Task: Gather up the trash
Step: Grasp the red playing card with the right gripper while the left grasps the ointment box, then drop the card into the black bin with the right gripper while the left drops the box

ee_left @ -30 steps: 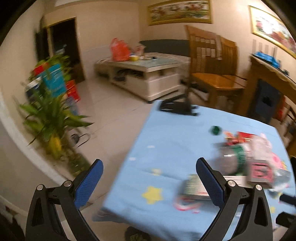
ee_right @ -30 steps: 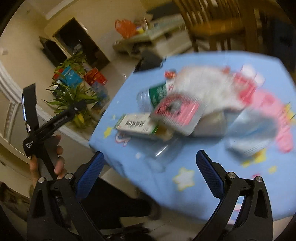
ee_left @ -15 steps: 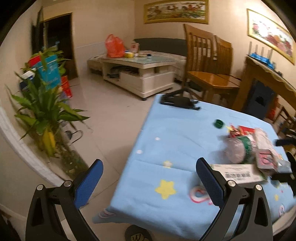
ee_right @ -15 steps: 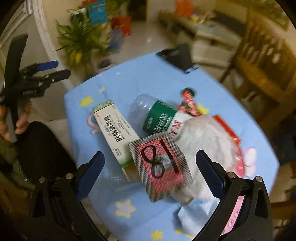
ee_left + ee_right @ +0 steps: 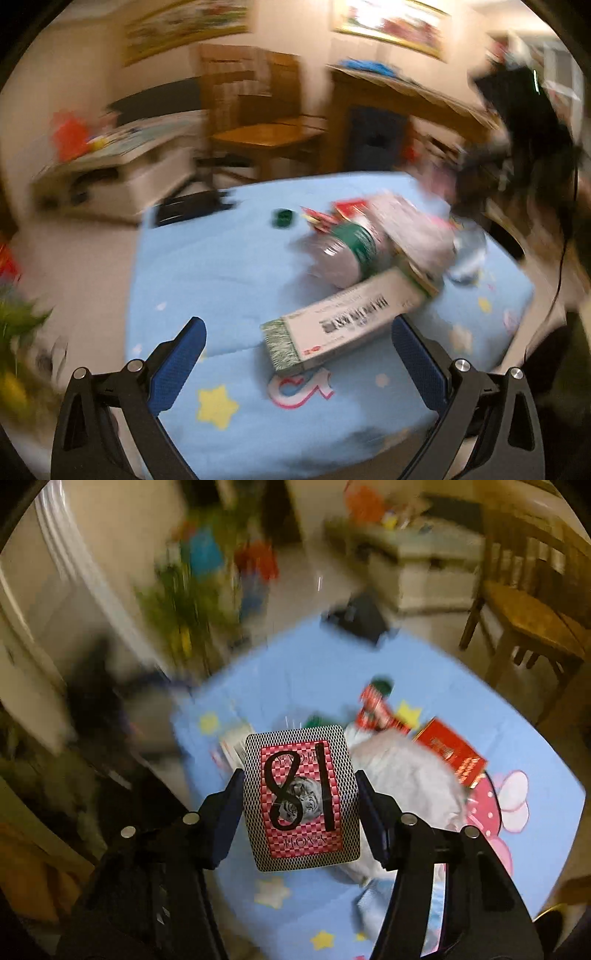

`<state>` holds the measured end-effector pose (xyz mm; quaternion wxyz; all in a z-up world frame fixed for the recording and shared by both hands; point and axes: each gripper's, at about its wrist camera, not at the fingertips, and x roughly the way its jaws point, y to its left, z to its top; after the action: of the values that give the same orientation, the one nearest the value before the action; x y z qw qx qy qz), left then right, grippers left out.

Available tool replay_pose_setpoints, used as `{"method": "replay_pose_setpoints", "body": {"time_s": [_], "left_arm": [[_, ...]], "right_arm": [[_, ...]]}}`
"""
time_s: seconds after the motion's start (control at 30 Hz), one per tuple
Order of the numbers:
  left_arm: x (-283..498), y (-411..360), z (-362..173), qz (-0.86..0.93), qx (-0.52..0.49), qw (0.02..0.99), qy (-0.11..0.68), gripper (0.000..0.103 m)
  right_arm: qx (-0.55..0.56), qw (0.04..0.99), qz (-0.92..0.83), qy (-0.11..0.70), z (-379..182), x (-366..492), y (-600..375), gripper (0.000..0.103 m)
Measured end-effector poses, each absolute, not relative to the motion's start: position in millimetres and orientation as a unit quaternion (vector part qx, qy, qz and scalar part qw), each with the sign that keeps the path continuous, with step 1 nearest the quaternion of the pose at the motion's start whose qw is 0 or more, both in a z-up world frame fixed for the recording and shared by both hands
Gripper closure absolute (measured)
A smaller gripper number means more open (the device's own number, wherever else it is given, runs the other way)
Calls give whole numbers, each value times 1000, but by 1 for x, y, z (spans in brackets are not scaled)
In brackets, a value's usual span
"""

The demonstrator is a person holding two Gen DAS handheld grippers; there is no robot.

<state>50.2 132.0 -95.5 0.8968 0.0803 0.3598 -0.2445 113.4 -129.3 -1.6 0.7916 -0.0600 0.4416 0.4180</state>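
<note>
Through my left camera I saw cream walls hung with two gold-framed paintings [image 5: 388, 26], a brown wooden chair [image 5: 266, 122] by a dark wood sideboard [image 5: 399, 118], and a low white coffee table [image 5: 122, 166] on the pale tiled floor [image 5: 70, 266], all smeared by blur under warm light.

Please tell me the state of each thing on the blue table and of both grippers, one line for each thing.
Left gripper: jaws open, holding nothing.
Right gripper: jaws shut on the playing card.
Playing card: held above the table, back side showing, "18" written on it.
Long box: lying flat on the blue tablecloth.
Plastic bottle: lying on its side, cap off.
Green cap: loose on the cloth.
</note>
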Motion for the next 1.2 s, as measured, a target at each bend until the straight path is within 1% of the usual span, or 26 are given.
{"method": "replay_pose_setpoints", "body": {"time_s": [0.1, 0.17, 0.3, 0.33, 0.37, 0.43, 0.47, 0.5, 0.6, 0.8, 0.97, 1.13, 1.2], "left_arm": [[59, 117, -109, -308, 141, 870, 358, 6], [66, 110, -115, -354, 160, 849, 359, 6], [92, 93, -129, -416, 182, 804, 383, 7], [98, 89, -135, -416, 190, 798, 393, 13], [104, 84, -146, -413, 199, 787, 412, 29], [108, 82, -160, -398, 211, 782, 430, 39], [105, 82, -161, -391, 220, 789, 420, 46], [100, 82, -159, -389, 221, 792, 416, 49], [91, 89, -156, -371, 195, 801, 427, 54], [68, 105, -124, -299, 144, 852, 404, 58], [48, 104, -94, -254, 105, 889, 367, 58], [34, 65, -61, -264, 84, 902, 332, 58], [33, 28, -46, -285, 95, 901, 314, 58]], "right_arm": [[24, 812, 416, 409, 11, 94, -179, 45], [73, 821, 398, 403, 5, 79, -216, 45], [135, 831, 357, 403, -16, 52, -265, 45], [150, 833, 348, 404, -21, 48, -275, 45], [165, 833, 340, 404, -27, 46, -284, 45], [181, 836, 329, 400, -32, 38, -298, 45], [187, 836, 327, 398, -32, 38, -303, 45], [196, 836, 328, 393, -31, 39, -307, 45], [198, 841, 327, 384, -35, 41, -306, 45], [204, 847, 328, 367, -40, 50, -288, 45], [236, 867, 285, 334, -42, 45, -313, 45], [274, 904, 115, 307, -47, 43, -397, 45], [275, 915, 58, 289, -40, 41, -425, 45]]}}
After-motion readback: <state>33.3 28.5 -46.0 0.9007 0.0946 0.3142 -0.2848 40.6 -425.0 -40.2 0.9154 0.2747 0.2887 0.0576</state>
